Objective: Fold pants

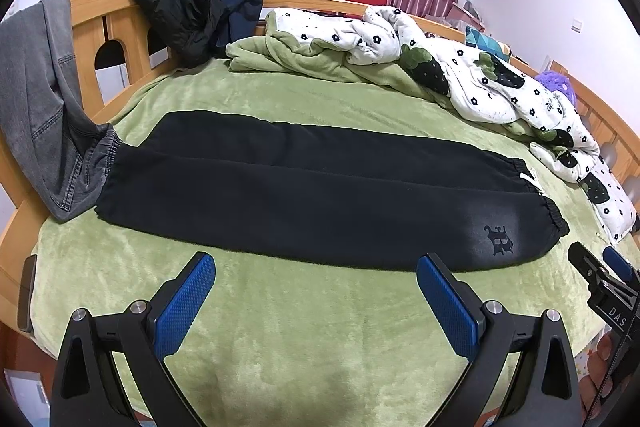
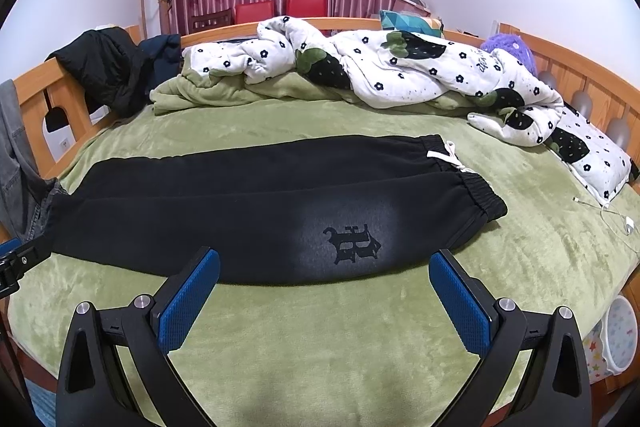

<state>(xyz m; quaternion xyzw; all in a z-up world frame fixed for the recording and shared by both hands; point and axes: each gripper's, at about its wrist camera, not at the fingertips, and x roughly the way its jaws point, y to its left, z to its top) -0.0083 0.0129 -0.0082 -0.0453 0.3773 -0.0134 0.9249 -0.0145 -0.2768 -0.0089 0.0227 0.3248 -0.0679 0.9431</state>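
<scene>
Both spread wide, gripping nothing: left gripper [image 1: 316, 279] and right gripper [image 2: 324, 275] hovering over the green blanket [image 1: 280, 327], just short of the near edge of the black pants [image 1: 304, 187]. Pants lying flat lengthwise across the bed, one leg over the other, waistband [image 2: 476, 195] off to the right, cuffs by the grey jeans [image 1: 44, 115].

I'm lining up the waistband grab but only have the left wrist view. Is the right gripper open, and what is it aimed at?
Observer: The right gripper is open and holds nothing; it faces the near edge of the pants, by the logo.
Operator: Anything lying past the waistband on that side?
Observer: Yes, a white charging cable lies on the green blanket, apart from the waistband.
</scene>
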